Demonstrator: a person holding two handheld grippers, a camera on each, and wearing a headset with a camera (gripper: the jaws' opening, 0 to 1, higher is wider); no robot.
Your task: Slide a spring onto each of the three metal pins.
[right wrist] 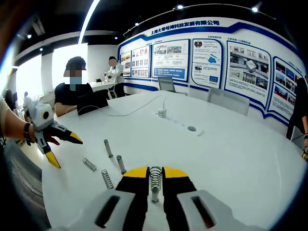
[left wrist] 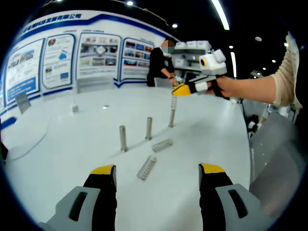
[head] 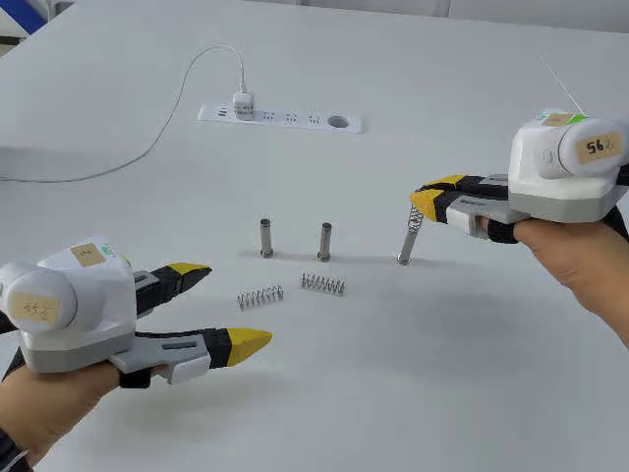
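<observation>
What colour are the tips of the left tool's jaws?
Yellow tips on the left tool, with black and grey behind them; clearest in the left gripper view.

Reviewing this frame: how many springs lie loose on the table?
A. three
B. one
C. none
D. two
D: one loose spring and a second loose spring lie on the table in front of the pins, while the third spring is clamped in the right gripper at the top of the rightmost pin.
</observation>
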